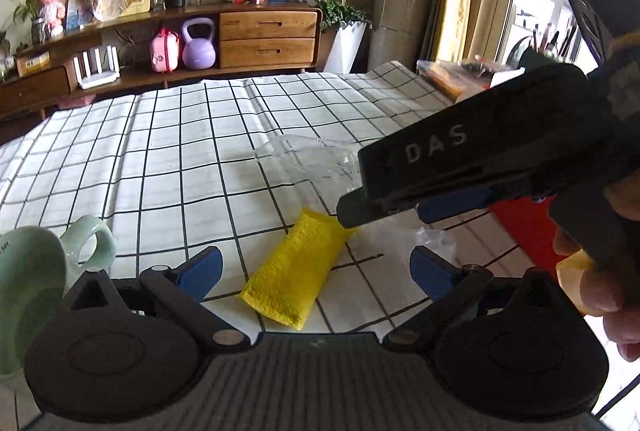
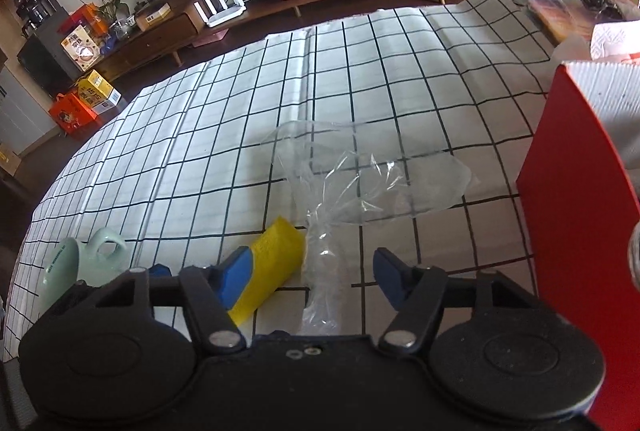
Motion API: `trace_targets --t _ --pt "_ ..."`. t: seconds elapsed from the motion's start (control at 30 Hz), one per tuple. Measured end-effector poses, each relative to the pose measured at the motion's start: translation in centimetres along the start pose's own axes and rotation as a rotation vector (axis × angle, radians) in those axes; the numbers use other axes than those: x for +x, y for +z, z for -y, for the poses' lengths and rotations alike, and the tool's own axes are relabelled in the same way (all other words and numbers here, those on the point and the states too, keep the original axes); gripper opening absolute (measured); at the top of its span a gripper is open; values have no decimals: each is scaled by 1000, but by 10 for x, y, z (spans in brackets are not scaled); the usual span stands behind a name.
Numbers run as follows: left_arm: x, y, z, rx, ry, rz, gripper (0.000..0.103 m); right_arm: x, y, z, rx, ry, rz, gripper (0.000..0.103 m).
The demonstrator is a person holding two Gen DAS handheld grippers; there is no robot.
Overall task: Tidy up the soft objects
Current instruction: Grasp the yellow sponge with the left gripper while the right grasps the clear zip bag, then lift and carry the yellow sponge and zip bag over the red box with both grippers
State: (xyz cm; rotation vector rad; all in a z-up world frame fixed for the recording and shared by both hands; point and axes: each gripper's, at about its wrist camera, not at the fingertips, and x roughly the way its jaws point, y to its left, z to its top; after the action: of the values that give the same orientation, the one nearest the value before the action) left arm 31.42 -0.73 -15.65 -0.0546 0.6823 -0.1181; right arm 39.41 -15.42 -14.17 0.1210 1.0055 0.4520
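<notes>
A yellow folded sponge cloth (image 1: 294, 271) lies on the checked tablecloth (image 1: 160, 159), between the fingers of my open left gripper (image 1: 316, 271). A clear plastic bag (image 2: 360, 183) lies beside it, its twisted neck (image 2: 324, 283) running back between the fingers of my open right gripper (image 2: 312, 275). The yellow cloth (image 2: 268, 271) sits just left of the bag neck, partly behind the right gripper's left fingertip (image 2: 236, 279). In the left wrist view the right gripper (image 1: 384, 207) comes in from the right, its tip just above the cloth's far end.
A pale green mug (image 1: 36, 279) lies at the near left; it also shows in the right wrist view (image 2: 80, 267). A red box (image 2: 580, 223) with white contents stands at the right. Packets (image 2: 572, 7) lie at the far right. A wooden sideboard (image 1: 264, 35) stands beyond the table.
</notes>
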Motion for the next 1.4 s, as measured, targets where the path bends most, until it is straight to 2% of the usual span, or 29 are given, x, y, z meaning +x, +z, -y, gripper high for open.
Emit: trace_targets --t 0.17,0.23,0.4,0.5,0.57,0.63,0.8,1.1,1.27,1.4 --pt "13 -1 -3 -13 13 -32 75 7 0 0 -3 15 0 52" --pt "19 -2 -6 -20 20 -46 69 9 1 0 -8 15 1 48" --pt "27 -6 -9 -23 23 -66 64 12 0 -1 -16 13 6 39" --pt "27 -8 -8 -18 28 -56 62 14 -1 1 -9 16 5 37" --pt "27 -8 -6 -16 37 -50 48 15 -2 2 -8 11 8 33" --pt "27 -8 -5 -16 40 -45 47 16 -3 3 -3 9 10 26" --pt "25 -9 -4 -19 41 -40 45 13 -7 4 -5 5 34 24" --pt "18 -8 -11 -88 40 -55 41 -20 -16 -1 -26 21 107 22" --pt "6 -8 -19 -161 37 -75 41 -44 -21 -4 -50 37 124 22" --pt "-10 -8 -21 -174 41 -68 40 -63 -28 -9 -68 50 128 23"
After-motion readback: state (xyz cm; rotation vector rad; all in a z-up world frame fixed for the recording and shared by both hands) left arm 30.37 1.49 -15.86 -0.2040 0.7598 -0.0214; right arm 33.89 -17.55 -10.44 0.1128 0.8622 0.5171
